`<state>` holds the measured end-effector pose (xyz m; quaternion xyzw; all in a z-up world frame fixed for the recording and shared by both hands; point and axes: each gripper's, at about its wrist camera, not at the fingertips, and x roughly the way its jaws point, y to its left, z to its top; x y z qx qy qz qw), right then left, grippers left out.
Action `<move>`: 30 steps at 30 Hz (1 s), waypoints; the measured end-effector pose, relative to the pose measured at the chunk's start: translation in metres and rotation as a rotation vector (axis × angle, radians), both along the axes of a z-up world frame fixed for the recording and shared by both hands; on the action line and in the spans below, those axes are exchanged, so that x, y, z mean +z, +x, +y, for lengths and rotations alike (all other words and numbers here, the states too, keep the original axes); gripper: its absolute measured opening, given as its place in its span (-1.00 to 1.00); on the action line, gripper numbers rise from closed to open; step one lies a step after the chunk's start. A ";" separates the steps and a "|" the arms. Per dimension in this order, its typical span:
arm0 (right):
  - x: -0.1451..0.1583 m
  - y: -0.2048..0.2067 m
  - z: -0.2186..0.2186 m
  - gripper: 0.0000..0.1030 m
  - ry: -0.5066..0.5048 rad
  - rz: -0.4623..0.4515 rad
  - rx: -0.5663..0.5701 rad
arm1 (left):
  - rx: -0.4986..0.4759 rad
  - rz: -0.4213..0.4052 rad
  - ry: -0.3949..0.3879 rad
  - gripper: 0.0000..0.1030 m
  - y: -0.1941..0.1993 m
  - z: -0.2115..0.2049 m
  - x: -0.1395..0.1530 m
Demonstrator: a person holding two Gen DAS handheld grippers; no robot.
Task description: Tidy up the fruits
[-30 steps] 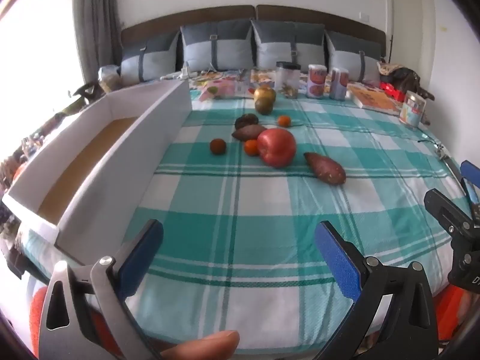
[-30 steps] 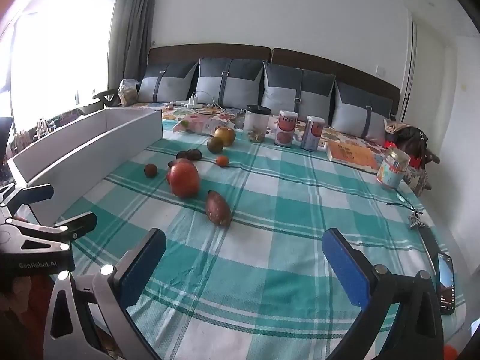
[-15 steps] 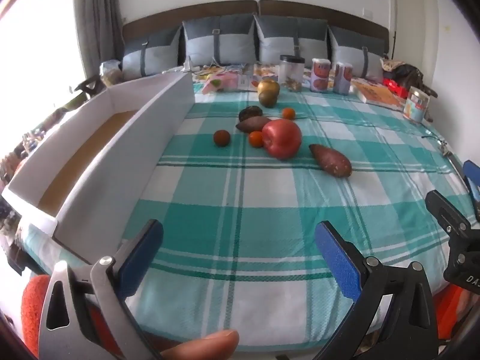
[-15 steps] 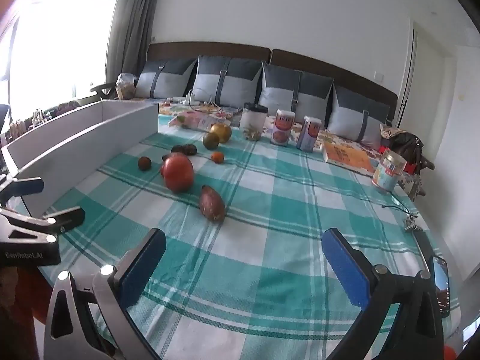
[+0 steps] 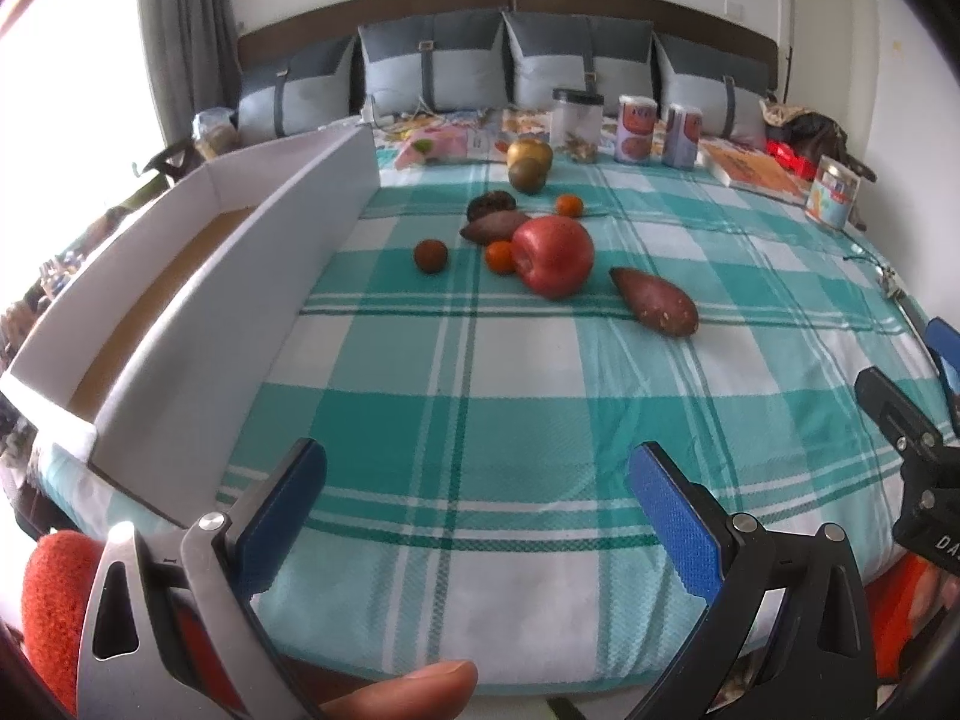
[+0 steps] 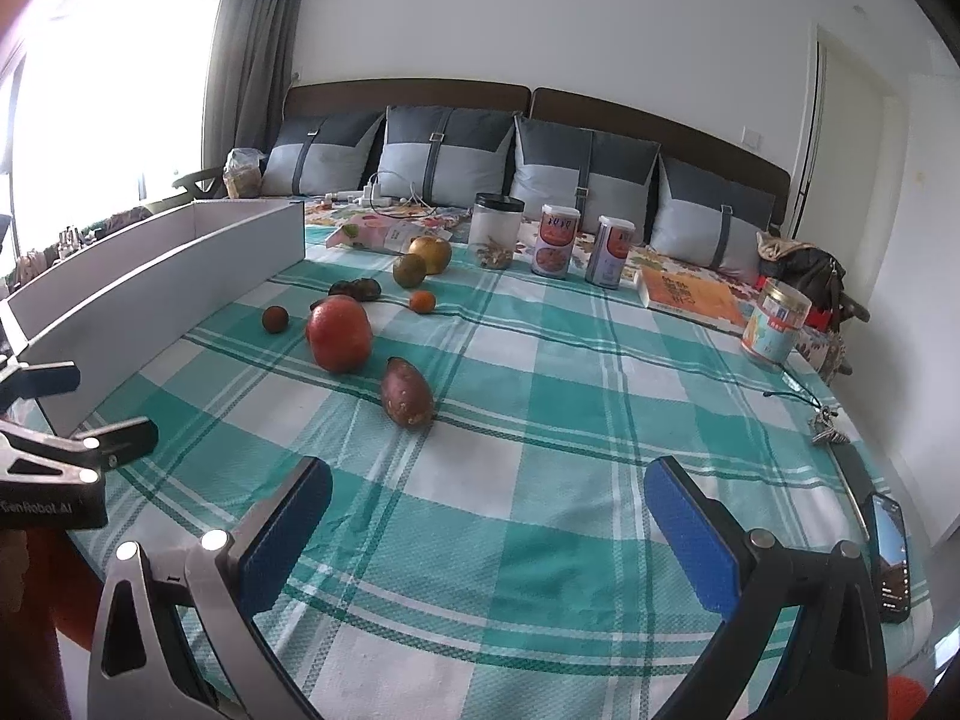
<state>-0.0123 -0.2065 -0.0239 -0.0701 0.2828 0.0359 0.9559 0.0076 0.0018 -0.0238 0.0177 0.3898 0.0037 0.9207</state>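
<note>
The sweet potato (image 6: 407, 393) lies on the bed (image 6: 570, 432), ahead of my right tool (image 6: 489, 531) and a bit left, long way pointing from me. Both tools are spread apart and empty; my left tool (image 5: 474, 513) is farther off, I think.

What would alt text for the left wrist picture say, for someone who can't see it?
An open tool with blue pads hovers empty over a green checked bedspread. Farther off lie an apple, a sweet potato and smaller fruit. An empty white box stands at left, with jars and pillows behind.
</note>
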 end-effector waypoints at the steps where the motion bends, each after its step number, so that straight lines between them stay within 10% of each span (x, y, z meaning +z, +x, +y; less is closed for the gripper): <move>1: 0.000 0.000 -0.001 1.00 0.002 -0.002 -0.001 | 0.001 0.004 0.001 0.98 0.000 0.000 -0.001; 30: -0.014 0.004 0.007 1.00 -0.033 0.035 0.000 | 0.015 0.068 -0.004 0.98 0.005 0.008 -0.017</move>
